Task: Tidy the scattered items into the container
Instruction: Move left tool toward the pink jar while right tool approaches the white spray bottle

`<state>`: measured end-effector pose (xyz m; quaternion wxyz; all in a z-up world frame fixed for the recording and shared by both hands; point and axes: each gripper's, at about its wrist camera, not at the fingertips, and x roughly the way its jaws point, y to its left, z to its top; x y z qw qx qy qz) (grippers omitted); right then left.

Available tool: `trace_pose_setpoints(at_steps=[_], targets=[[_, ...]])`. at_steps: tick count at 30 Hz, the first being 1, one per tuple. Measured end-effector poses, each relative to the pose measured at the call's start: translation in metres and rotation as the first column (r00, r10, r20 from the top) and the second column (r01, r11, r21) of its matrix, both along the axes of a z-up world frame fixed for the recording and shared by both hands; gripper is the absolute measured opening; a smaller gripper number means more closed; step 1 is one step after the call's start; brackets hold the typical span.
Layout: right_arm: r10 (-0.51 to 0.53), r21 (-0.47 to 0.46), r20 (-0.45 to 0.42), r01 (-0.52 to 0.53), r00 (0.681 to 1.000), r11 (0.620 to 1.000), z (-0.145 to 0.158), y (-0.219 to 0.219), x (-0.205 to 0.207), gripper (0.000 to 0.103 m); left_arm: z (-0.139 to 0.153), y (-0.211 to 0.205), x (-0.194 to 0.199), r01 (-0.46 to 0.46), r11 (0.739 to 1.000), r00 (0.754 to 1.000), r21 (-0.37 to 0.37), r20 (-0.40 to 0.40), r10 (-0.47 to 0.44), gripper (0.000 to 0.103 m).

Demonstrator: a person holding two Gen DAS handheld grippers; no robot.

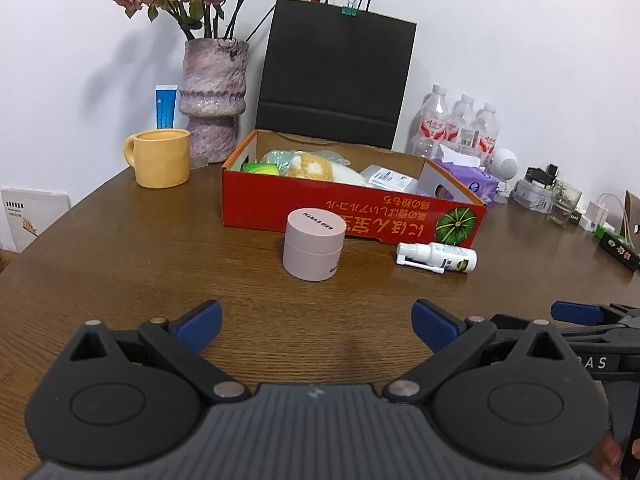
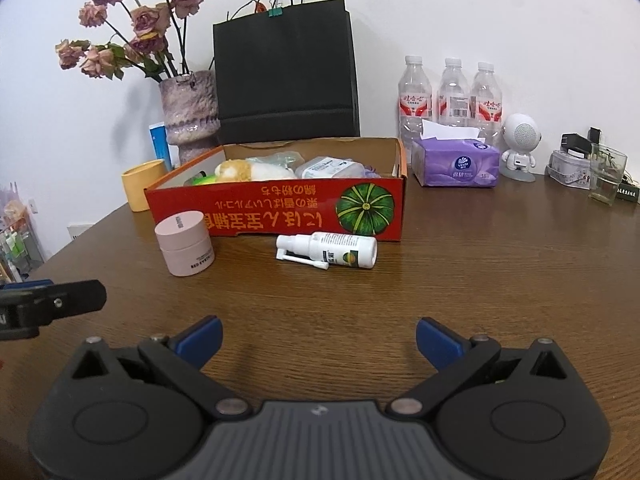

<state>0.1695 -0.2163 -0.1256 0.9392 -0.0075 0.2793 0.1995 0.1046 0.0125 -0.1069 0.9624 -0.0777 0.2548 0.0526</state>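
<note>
In the left wrist view, the left hand-held gripper is released, its blue pads spread wide with nothing between them, low over the wooden surface. Straight ahead stands the pink jar, upright and just in front of the red box, which already holds a plush toy and some packets. To the right of the jar lies the white spray bottle on its side, near the front wall of the box but apart from it. The tip of the right hand-held gripper shows at the right edge. In the right wrist view, the right hand-held gripper is also released and empty, and the spray bottle lies almost directly before it, its nozzle to the left. The pink jar is to the left, in line with the other tool. I judge that each tool should take the thing in front of it: close on the jar across its round wall below the lid, and on the bottle across its body, not its thin nozzle. Then lift high enough to pass the box wall before releasing over a free place inside.
</note>
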Motion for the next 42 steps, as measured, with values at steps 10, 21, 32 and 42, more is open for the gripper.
trace_pose_setpoints(at_steps=[10, 21, 32, 42], targets=[[-0.031, -0.015, -0.030, 0.030, 0.999, 0.999, -0.003, 0.004, 0.027, 0.103, -0.002, 0.000, 0.034, 0.011, 1.000, 0.998, 0.019, -0.063, -0.010, 0.103], [-0.049, -0.088, -0.040, 0.045, 0.998, 0.995, -0.009, 0.031, 0.080, 0.103, -0.005, 0.001, 0.088, -0.012, 1.000, 0.995, 0.015, -0.094, 0.014, 0.103], [-0.097, -0.118, -0.080, 0.087, 0.992, 0.989, -0.020, 0.067, 0.119, 0.103, -0.012, 0.005, 0.128, -0.027, 0.999, 0.994, 0.024, -0.108, 0.029, 0.103], [-0.158, -0.131, -0.094, 0.145, 0.983, 0.981, -0.025, 0.084, 0.140, 0.103, -0.017, 0.026, 0.145, -0.028, 1.000, 0.992, 0.003, -0.121, 0.028, 0.101]])
